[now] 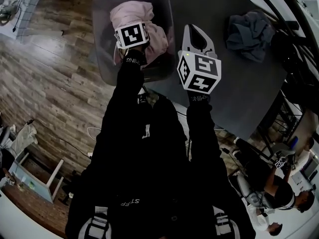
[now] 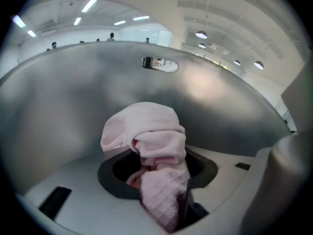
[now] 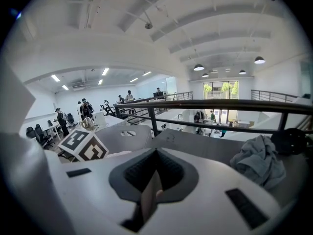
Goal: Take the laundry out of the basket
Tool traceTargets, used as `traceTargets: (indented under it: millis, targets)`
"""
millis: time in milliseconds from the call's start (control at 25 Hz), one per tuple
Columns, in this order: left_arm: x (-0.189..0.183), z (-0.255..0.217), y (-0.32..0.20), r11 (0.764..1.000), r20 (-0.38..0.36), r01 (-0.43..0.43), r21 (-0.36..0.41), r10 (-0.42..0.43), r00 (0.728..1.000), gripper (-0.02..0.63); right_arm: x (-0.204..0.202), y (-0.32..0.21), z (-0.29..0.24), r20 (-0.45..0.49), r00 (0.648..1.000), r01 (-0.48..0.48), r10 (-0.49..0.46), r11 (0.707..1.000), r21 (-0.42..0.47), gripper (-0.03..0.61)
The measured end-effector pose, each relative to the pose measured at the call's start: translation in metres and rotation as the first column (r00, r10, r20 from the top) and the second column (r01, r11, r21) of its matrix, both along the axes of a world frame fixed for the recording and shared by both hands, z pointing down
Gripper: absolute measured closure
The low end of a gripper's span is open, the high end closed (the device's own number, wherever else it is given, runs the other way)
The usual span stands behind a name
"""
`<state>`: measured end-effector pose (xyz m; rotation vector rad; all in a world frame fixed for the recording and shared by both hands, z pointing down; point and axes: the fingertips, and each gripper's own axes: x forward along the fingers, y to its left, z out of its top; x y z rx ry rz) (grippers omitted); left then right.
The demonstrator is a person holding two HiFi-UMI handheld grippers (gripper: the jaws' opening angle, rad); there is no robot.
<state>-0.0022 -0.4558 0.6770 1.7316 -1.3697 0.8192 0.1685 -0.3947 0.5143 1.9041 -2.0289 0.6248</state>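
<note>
A grey plastic basket [image 1: 106,59] stands on the wood floor against the table's left edge, with pink laundry [image 1: 133,11] bunched inside. My left gripper [image 2: 159,175] reaches down into it. Its jaws are pinched on a fold of the pink cloth [image 2: 152,131], which bulges out beyond them in front of the basket wall [image 2: 73,92]. My right gripper [image 1: 194,31] hovers over the grey table [image 1: 234,88] to the right of the basket. It is shut with nothing in it [image 3: 156,156]. A grey-blue garment [image 1: 249,29] lies crumpled on the table's far right [image 3: 259,160].
A dark railing [image 3: 210,104] runs behind the table. A person [image 1: 281,183] sits at lower right. A small light-blue stand [image 1: 35,176] is on the floor at lower left. Wood floor [image 1: 55,59] stretches left of the basket.
</note>
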Motion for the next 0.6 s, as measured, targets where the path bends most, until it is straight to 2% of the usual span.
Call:
traceTargets:
  millis: [160,280,440,600]
  targets:
    - [0.001,-0.046,0.0,0.993,-0.027,0.0,0.119,0.003,1.0,0.391,-0.006,0.005,-0.019,0.005,1.0,-0.001,0.001,0.999,0.035,0.565]
    - [0.0,-0.091,0.006,0.972,-0.04,0.013,0.233,-0.004,0.999,0.391,-0.009,0.012,-0.037,0.009,1.0,0.002,-0.002,0.998,0.07,0.565]
    - [-0.003,-0.152,0.019,0.926,-0.077,0.039,0.376,-0.011,0.997,0.391,-0.012,0.023,-0.065,0.0,1.0,-0.003,0.003,0.993,0.116,0.565]
    - [-0.01,-0.216,0.035,0.858,-0.124,0.068,0.509,-0.004,0.992,0.391,-0.016,0.038,-0.096,-0.004,1.0,-0.019,0.02,0.987,0.158,0.565]
